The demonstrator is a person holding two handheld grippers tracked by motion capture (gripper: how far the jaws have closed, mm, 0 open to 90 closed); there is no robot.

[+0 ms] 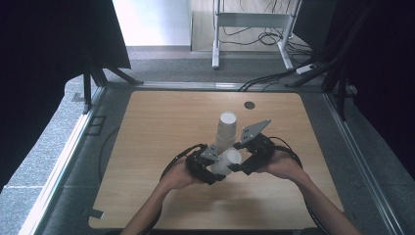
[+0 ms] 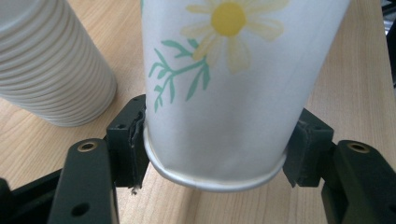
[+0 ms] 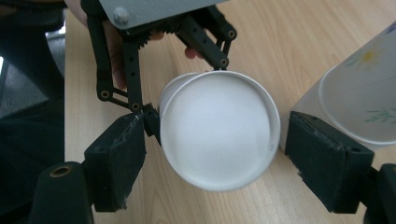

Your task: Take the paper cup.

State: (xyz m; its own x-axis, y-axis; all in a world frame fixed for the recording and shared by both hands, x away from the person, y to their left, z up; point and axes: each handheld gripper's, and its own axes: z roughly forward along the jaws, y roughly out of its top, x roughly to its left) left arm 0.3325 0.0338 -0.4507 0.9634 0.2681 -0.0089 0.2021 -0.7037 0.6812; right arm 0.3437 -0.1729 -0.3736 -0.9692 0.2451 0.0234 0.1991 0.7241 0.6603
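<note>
A white paper cup (image 1: 229,159) with a yellow flower print (image 2: 224,93) lies tilted above the wooden table, its open mouth (image 3: 217,135) facing my right gripper. My left gripper (image 1: 215,169) (image 2: 217,149) is shut on the cup's narrow base, with a pad pressed on each side. My right gripper (image 1: 236,157) (image 3: 215,158) is open, its pads standing on either side of the cup's rim with a small gap at each. A tall stack of nested paper cups (image 1: 226,129) (image 2: 46,60) (image 3: 355,98) stands upright just behind both grippers.
The wooden table (image 1: 161,122) has a dark round grommet (image 1: 249,105) near its far edge. Black curtains hang at both sides. Beyond the table stand a white desk frame (image 1: 254,19) and floor cables (image 1: 274,76).
</note>
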